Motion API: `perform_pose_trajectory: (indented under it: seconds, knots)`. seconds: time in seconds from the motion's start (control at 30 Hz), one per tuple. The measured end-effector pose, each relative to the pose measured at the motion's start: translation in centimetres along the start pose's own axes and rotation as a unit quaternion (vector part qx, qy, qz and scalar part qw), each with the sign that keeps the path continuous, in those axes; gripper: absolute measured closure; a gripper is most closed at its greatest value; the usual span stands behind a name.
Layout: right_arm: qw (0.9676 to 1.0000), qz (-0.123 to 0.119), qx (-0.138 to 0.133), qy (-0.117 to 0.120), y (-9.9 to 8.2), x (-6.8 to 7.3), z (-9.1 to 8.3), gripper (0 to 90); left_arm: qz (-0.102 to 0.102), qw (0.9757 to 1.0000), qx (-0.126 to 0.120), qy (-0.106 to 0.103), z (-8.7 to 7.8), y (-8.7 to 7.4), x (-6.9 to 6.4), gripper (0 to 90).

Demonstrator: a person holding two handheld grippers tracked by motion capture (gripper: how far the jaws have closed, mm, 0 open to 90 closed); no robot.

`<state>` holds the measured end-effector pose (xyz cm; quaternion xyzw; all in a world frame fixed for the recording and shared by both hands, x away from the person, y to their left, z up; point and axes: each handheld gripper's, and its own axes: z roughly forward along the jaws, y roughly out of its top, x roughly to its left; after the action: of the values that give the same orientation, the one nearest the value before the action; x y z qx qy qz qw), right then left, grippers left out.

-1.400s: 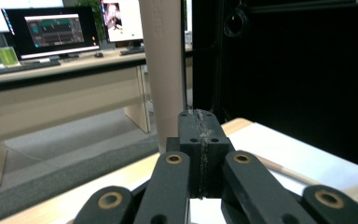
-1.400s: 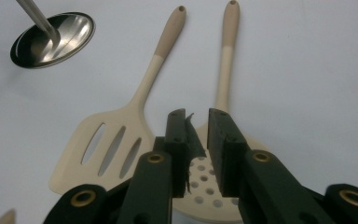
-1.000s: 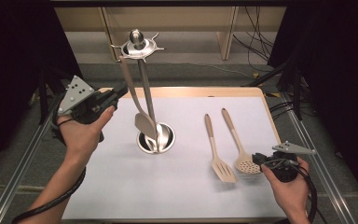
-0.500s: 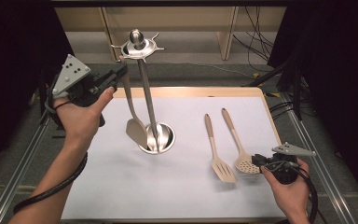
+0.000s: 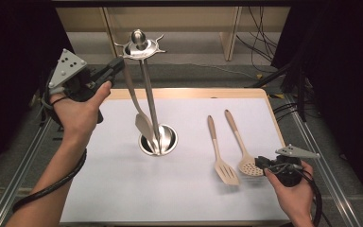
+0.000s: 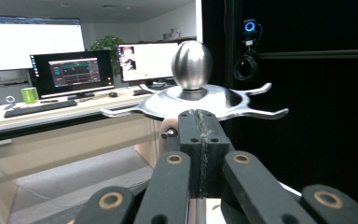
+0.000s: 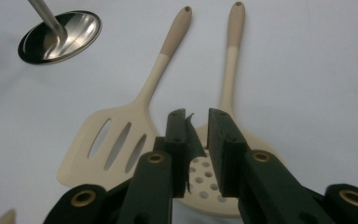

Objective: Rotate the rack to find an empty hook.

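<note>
Upper left of the high view, the left tongs (image 5: 118,65) are clamped on the spatula's (image 5: 143,124) handle tip, blade hanging down (beside the rack's (image 5: 140,47) hooks); right tongs (image 5: 260,162) slightly parted, empty

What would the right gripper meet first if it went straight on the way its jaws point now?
Most likely the round skimmer head: the right gripper aims low over it, jaws a little apart, tips already above its holes. Beyond lies that skimmer's handle, with the slotted spatula beside it. How high the tips sit is unclear.
</note>
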<state>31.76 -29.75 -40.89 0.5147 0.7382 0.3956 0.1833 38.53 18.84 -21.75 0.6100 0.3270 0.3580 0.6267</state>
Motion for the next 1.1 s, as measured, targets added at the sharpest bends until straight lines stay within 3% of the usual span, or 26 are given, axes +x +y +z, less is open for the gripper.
perform_pose_trajectory:
  seconds: [0.07,0.13,0.2,0.23,0.27,0.3,0.37,0.43,0.47,0.5,0.53,0.6,0.63,0.67,0.7,0.77,0.8,0.9,0.97,1.0,1.1]
  knots:
    - [0.9999,0.012,0.002,-0.002,0.0,0.2,0.0,78.9,0.001,1.0,0.0,0.003,0.0,0.0,0.2,89.3]
    - [1.0,-0.005,0.004,-0.008,0.1,0.0,0.0,78.9,0.002,1.0,0.001,0.006,-0.1,0.1,0.3,89.3]
    - [0.9999,-0.005,0.004,-0.009,0.1,0.1,0.0,78.8,0.0,1.0,0.0,0.007,-0.1,0.1,0.5,89.3]
    - [0.9999,0.012,0.009,-0.005,0.0,0.3,0.0,78.9,0.001,1.0,0.0,0.007,-0.1,0.1,0.5,89.3]
    - [0.9998,0.013,0.011,-0.004,0.0,0.3,0.0,78.9,0.004,1.0,-0.001,0.007,-0.2,0.1,0.5,89.3]
    - [0.9999,-0.005,0.005,-0.009,0.1,0.1,0.0,78.8,0.004,1.0,-0.003,0.008,-0.2,0.1,0.5,89.2]
    - [1.0,-0.005,0.004,-0.007,0.1,0.1,0.0,78.7,0.005,1.0,-0.006,0.005,-0.5,0.0,0.4,88.1]
    - [1.0,-0.004,0.005,-0.007,0.1,0.1,0.0,78.1,0.006,0.9999,-0.01,0.002,-1.0,-0.2,0.2,84.7]
    - [0.9999,0.012,0.004,-0.001,0.0,0.3,0.0,77.7,0.006,0.9999,-0.014,-0.001,-1.3,-0.4,0.1,82.6]
    - [1.0,-0.002,0.005,-0.006,0.1,0.1,0.0,77.3,0.006,0.9998,-0.016,-0.002,-1.7,-0.5,0.1,79.9]
    - [1.0,0.003,0.004,0.006,0.1,0.0,0.1,76.8,0.004,0.9998,-0.018,-0.004,-2.1,-0.8,0.0,76.2]
    - [0.9999,0.003,0.01,-0.002,0.2,0.1,0.2,75.4,-0.003,0.9998,-0.019,-0.007,-2.9,-1.5,0.1,69.0]
    - [0.9997,0.018,0.014,-0.001,0.2,0.4,0.1,74.7,-0.005,0.9998,-0.017,-0.008,-3.4,-2.0,0.2,66.3]
    - [0.9999,0.005,0.01,0.0,0.2,0.1,0.2,74.1,-0.008,0.9998,-0.013,-0.009,-3.8,-2.6,0.2,63.7]
    - [0.9999,0.005,0.01,0.004,0.3,0.0,0.2,73.9,-0.012,0.9998,-0.009,-0.011,-4.2,-3.3,0.3,61.3]
    - [0.9997,0.015,0.014,-0.01,0.5,0.0,0.2,73.1,-0.018,0.9998,0.0,-0.013,-5.0,-4.9,0.7,57.4]
    - [0.9999,0.005,0.013,-0.004,0.6,-0.4,0.3,72.9,-0.023,0.9997,0.011,-0.003,-5.5,-5.8,0.8,55.5]
    - [0.9996,0.015,0.017,-0.019,0.8,-0.5,0.4,72.2,-0.05,0.9979,0.042,0.0,-6.6,-8.7,1.2,51.3]
    - [0.9996,0.009,0.021,-0.013,1.2,-0.8,0.5,71.9,-0.063,0.996,0.063,-0.003,-7.1,-10.6,1.4,48.8]
    - [0.9993,0.016,0.028,-0.019,1.3,-0.8,0.5,71.5,-0.068,0.9952,0.071,-0.001,-7.4,-11.4,1.5,47.8]
    - [0.999,0.004,0.037,-0.023,1.7,-1.1,0.9,70.8,-0.082,0.9931,0.083,0.004,-8.1,-13.6,1.8,45.3]
